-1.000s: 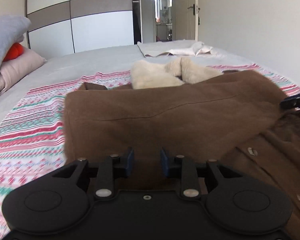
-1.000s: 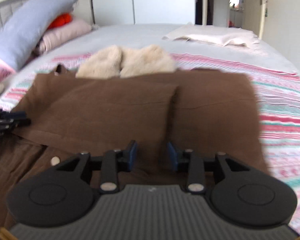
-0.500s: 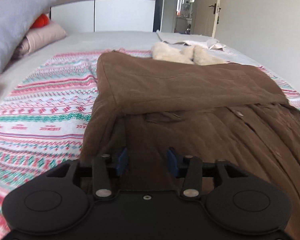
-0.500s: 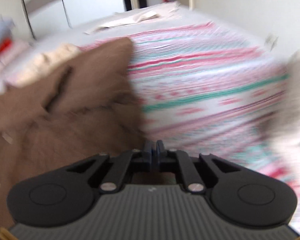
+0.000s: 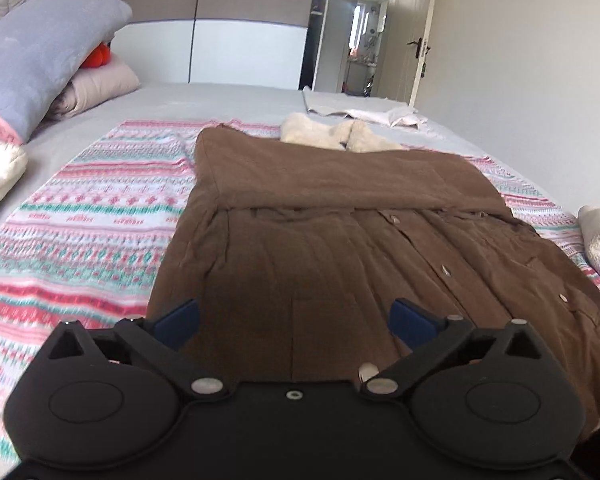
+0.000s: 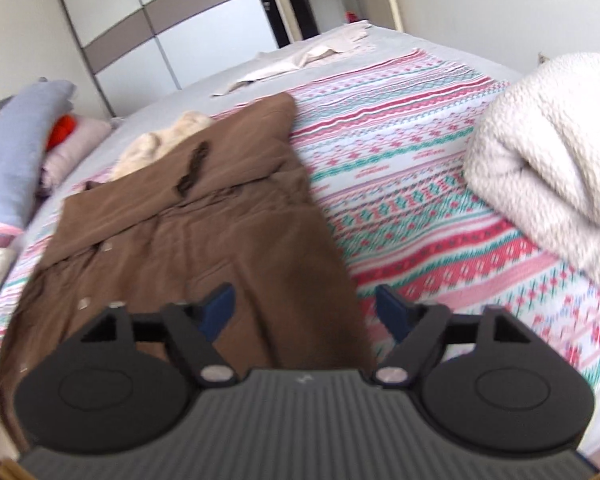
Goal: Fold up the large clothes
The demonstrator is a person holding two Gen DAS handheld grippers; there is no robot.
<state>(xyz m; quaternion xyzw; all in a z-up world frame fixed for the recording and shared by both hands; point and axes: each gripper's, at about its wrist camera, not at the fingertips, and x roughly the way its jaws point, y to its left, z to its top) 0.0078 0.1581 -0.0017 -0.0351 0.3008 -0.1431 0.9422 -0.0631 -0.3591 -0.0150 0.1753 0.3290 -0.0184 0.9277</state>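
With its blue pads [image 5: 178, 318] spread wide and nothing held between them, the left gripper [image 5: 294, 320] is seen poised over the near hem of the brown coat [image 5: 340, 248]. Same story on the other side: the right gripper [image 6: 306, 308] is parted wide, nothing gripped, one pad [image 6: 220, 306] over brown cloth and the other over the bedspread, so the coat's right edge is straddled. The coat [image 6: 204, 220] is laid flat on the striped bedspread [image 5: 92, 216], front up, with buttons [image 5: 444, 270] running down its middle. Its far part is covered by a folded-over brown panel, and a cream fleece collar [image 5: 332, 134] is seen beyond that. To the right, a rolled white fleece blanket [image 6: 552, 160] is lying on the bedspread, apart from the coat. Pillows [image 5: 40, 56] are stacked at the far left, and a pale cloth [image 5: 360, 112] is spread near the far edge of the bed.
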